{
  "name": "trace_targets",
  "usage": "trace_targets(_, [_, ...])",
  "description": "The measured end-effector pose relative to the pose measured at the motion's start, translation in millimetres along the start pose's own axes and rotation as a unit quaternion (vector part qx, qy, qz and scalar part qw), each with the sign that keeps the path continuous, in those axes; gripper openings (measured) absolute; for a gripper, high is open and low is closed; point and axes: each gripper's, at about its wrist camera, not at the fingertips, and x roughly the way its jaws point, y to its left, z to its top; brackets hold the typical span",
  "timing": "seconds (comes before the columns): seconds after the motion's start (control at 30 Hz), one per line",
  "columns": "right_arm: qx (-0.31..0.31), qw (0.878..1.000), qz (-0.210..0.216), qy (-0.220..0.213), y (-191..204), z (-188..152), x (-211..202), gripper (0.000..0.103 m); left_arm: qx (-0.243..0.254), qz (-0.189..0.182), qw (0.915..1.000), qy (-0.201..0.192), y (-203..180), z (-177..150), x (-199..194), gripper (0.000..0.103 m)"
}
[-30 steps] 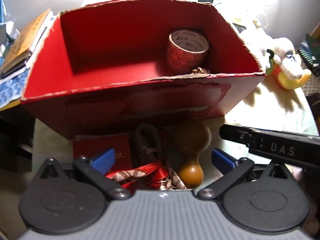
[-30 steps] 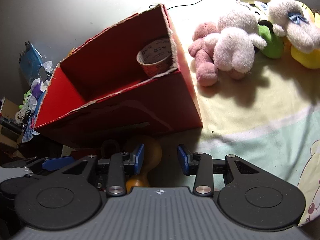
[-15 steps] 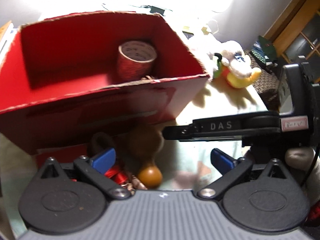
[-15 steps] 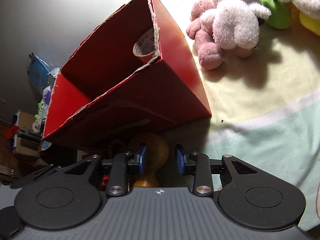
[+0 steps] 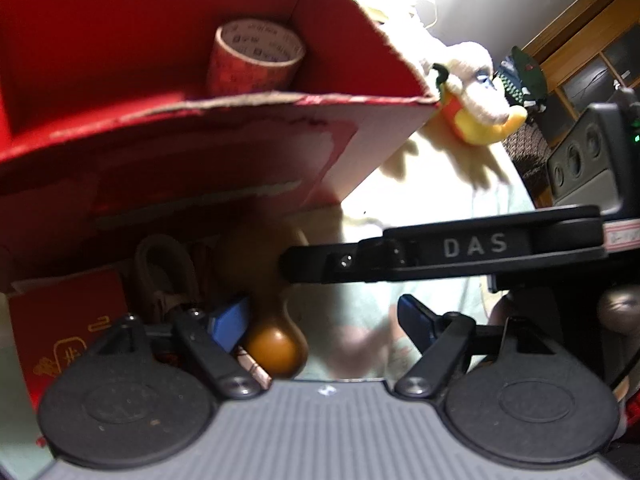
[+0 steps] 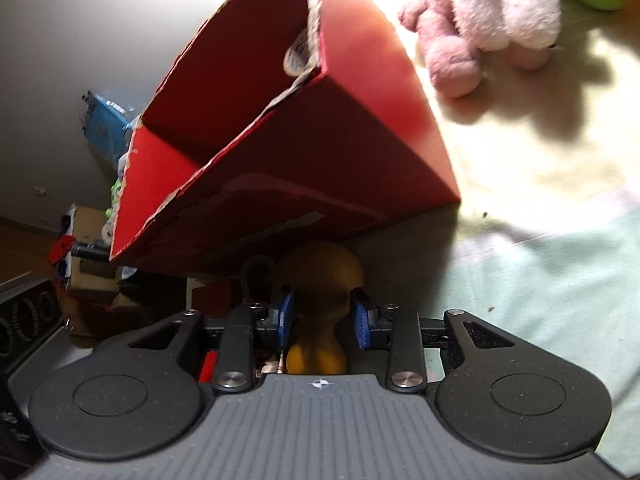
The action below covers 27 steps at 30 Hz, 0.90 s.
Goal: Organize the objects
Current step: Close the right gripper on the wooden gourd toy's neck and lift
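Note:
A brown wooden gourd (image 6: pixel 320 280) lies on the bedsheet in front of a red cardboard box (image 6: pixel 340 160). My right gripper (image 6: pixel 323 318) straddles the gourd's narrow waist. Its blue pads (image 6: pixel 362 320) stand close on either side, with no clear squeeze. In the left wrist view a right-gripper finger (image 5: pixel 440 256) marked DAS crosses over the gourd (image 5: pixel 272 346). My left gripper (image 5: pixel 323 320) has its jaws closing. The gourd's small bulb sits just beside its left pad (image 5: pixel 230 322), and only sheet lies between the pads. A red tape roll (image 5: pixel 256 56) stands inside the box (image 5: pixel 200 152).
A red booklet with gold print (image 5: pixel 68 340) and a brown strap loop (image 5: pixel 160 264) lie left of the gourd, under the box front. A yellow and white plush toy (image 5: pixel 476 92) and a pink plush toy (image 6: pixel 492 20) lie right of the box. Pale sheet spreads to the right.
Both grippers dipped lower and closer to the box front. The right gripper slid over the gourd, which now sits between its pads. The left jaws narrowed.

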Motion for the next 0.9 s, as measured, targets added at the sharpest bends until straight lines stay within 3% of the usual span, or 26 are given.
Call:
trace_targets(0.2, [-0.021, 0.999, -0.003, 0.024, 7.4, 1.4, 13.3, 0.041, -0.004, 0.008, 0.9999, 0.012, 3.3, 2.1, 11.6, 0.079])
trace_targets(0.43, [0.007, 0.999, 0.018, 0.041, -5.5, -0.8, 24.1, 0.049, -0.005, 0.015, 0.9997, 0.018, 8.6, 1.9, 18.0, 0.073])
trace_targets(0.53, [0.022, 0.998, 0.029, 0.047, -11.5, -2.9, 24.2, 0.046, -0.004, 0.015, 0.9997, 0.017, 8.4, 1.1, 17.2, 0.072])
trace_targets(0.63, [0.016, 0.998, 0.029, 0.052, -9.9, -4.7, 21.3, 0.037, -0.003, 0.003, 0.9997, 0.022, 7.6, 0.2, 16.3, 0.071])
trace_targets(0.9, [0.018, 0.999, 0.013, 0.028, -20.5, -15.8, -7.9, 0.029, 0.056, -0.007, 0.998, 0.028, -20.9, -3.8, 18.0, 0.071])
